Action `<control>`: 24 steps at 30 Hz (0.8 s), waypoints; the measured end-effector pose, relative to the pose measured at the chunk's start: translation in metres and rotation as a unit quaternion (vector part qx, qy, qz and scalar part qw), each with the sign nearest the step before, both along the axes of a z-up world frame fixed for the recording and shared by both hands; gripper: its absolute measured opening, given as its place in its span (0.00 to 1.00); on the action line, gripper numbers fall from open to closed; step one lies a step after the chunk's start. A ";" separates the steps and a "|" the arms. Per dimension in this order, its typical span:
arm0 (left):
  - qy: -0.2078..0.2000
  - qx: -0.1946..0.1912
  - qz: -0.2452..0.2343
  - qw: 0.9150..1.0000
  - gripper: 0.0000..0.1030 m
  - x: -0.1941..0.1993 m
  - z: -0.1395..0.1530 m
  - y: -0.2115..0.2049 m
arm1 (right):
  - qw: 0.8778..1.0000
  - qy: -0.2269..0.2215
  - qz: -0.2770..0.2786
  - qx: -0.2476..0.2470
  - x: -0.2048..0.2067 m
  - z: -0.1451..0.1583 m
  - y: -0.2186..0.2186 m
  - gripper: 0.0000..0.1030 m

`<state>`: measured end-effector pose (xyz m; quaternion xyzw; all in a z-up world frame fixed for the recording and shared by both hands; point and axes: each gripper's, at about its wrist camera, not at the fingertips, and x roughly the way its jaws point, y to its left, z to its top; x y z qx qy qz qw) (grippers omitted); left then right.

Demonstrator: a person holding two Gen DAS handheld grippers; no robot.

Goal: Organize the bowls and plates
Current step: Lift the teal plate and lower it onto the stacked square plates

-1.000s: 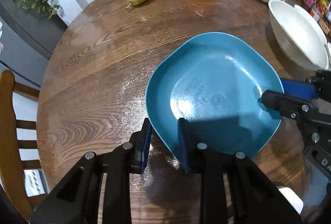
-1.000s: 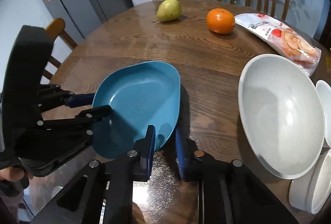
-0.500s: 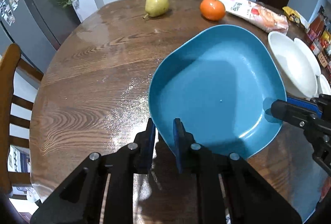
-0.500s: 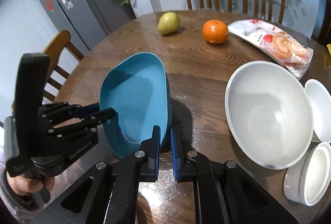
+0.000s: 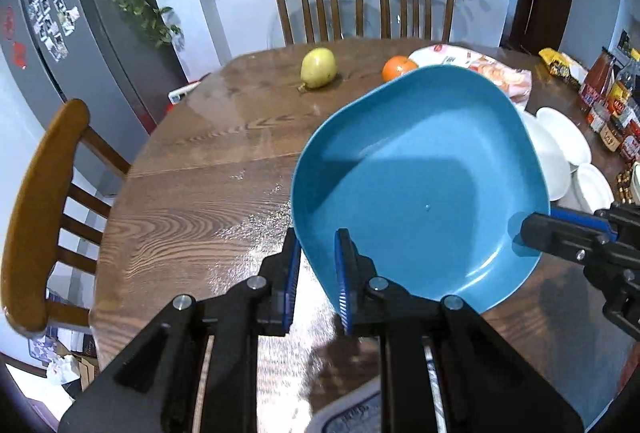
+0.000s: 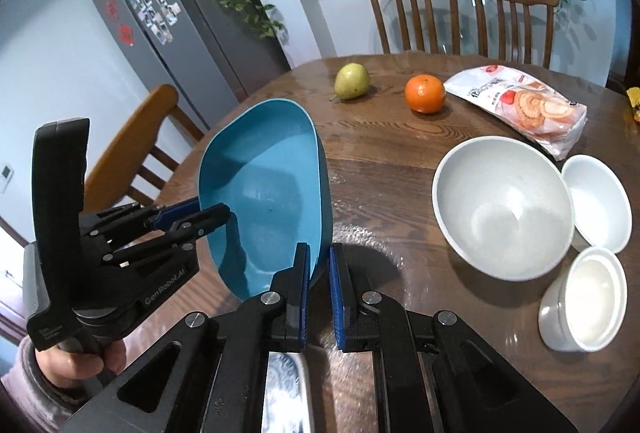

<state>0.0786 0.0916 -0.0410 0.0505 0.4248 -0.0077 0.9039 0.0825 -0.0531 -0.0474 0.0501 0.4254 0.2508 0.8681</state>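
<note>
The round wooden table (image 6: 400, 153) spreads out below, and the blue plate (image 5: 416, 189) hangs tilted above it, clear of the wood. The big white bowl (image 6: 502, 207) sits well to its right, two smaller white bowls (image 6: 598, 203) just beside that. The left gripper (image 5: 318, 273) pinches the plate's near rim; the right gripper (image 6: 319, 267) clamps the opposite edge.

The plate (image 6: 272, 189) is up off the tabletop (image 6: 384, 153), tilted, between the left tongs (image 6: 224, 211) and the right tongs (image 6: 319, 265). Right of it sits the big bowl (image 6: 502, 207), with two small bowls (image 6: 598, 203) just beside it. Behind them lie the pear (image 6: 352, 81), the orange (image 6: 425, 93) and the snack bag (image 6: 520, 105).
</note>
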 end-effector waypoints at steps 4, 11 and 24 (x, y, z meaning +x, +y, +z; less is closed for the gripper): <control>-0.001 -0.005 0.005 1.000 0.14 -0.016 0.007 -0.003 | 1.000 -0.004 0.008 0.003 -0.016 0.004 -0.004 0.11; 0.009 -0.005 0.016 1.000 0.15 -0.042 0.007 -0.006 | 1.000 0.013 0.026 0.011 -0.038 -0.002 -0.012 0.11; 0.055 -0.003 0.054 0.997 0.16 -0.090 -0.030 -0.004 | 0.994 0.074 0.079 -0.007 -0.066 -0.042 -0.002 0.11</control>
